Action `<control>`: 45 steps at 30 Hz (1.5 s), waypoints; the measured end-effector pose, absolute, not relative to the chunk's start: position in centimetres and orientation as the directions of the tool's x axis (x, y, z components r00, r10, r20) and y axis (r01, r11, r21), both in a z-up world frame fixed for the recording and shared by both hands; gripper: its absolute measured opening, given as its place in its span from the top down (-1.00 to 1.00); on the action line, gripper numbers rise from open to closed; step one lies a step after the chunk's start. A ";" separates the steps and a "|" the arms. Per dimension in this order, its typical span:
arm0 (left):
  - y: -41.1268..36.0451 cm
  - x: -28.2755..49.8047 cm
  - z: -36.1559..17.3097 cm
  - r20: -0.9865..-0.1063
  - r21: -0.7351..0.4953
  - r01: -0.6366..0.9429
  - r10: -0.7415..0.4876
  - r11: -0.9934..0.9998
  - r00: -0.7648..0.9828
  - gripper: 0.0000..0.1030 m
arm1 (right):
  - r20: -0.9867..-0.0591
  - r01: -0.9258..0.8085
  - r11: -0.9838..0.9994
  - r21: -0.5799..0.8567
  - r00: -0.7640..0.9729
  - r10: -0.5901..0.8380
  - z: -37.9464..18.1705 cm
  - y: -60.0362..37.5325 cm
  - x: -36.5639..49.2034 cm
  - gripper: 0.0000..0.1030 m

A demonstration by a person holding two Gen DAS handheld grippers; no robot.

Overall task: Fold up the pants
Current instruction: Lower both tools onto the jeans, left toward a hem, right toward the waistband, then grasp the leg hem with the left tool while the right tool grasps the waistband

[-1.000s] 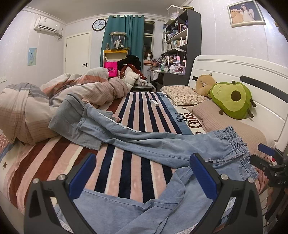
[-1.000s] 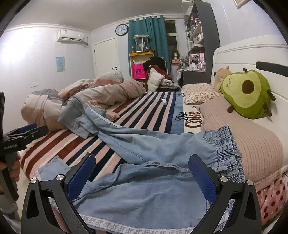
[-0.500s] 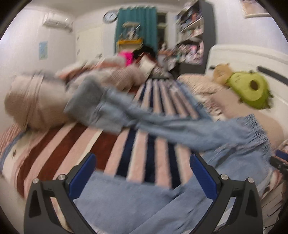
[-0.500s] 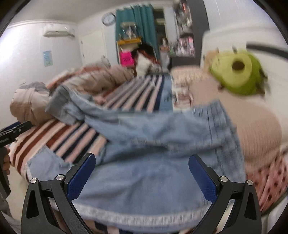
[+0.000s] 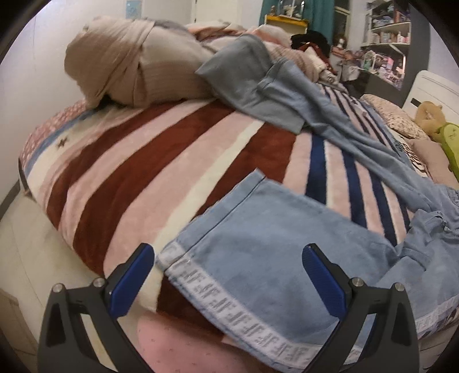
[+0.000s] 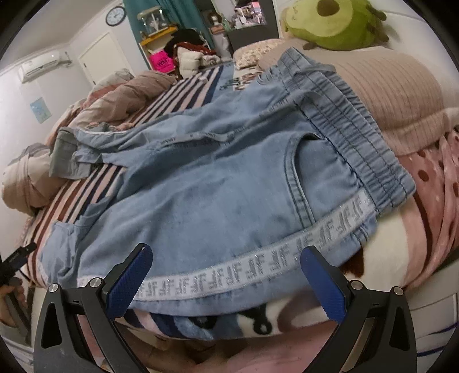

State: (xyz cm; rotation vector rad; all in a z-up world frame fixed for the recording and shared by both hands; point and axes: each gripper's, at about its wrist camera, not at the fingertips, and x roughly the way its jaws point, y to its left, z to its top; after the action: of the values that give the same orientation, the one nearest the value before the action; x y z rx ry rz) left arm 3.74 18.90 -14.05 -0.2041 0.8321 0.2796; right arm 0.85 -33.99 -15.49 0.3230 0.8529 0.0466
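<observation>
Light blue denim pants (image 6: 218, 195) lie spread on the striped bed blanket (image 5: 143, 160). They have an elastic waistband (image 6: 352, 126) and a white lettered side stripe (image 6: 258, 266). In the left wrist view one leg's hem end (image 5: 258, 229) lies near the bed edge, and the other leg (image 5: 330, 114) runs away toward a grey cuff. My left gripper (image 5: 228, 282) is open and empty, just above the near leg end. My right gripper (image 6: 225, 282) is open and empty, over the side stripe near the waist.
A bunched beige duvet (image 5: 137, 60) sits at the far left of the bed. A green avocado plush (image 6: 330, 23) and pillows (image 6: 387, 86) lie by the headboard. The bed edge and pale floor (image 5: 34, 258) are below the left gripper. The left gripper also shows at the right wrist view's left edge (image 6: 17, 258).
Both grippers have dropped down and moved in close to the pants at the bed's near edge. The left one swung left toward the leg end. Both stayed open.
</observation>
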 end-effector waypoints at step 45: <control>19.8 3.9 -12.0 -0.657 -0.261 -0.296 0.056 0.919 0.751 0.90 | -0.760 0.252 0.884 0.394 0.630 0.159 -16.9 -38.1 0.2 -0.77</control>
State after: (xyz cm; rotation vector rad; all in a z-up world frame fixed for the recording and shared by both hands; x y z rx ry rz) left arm 3.92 19.84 -11.98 -0.3643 0.6976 0.1967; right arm 0.22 -38.12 -16.95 0.5008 0.8976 -0.0563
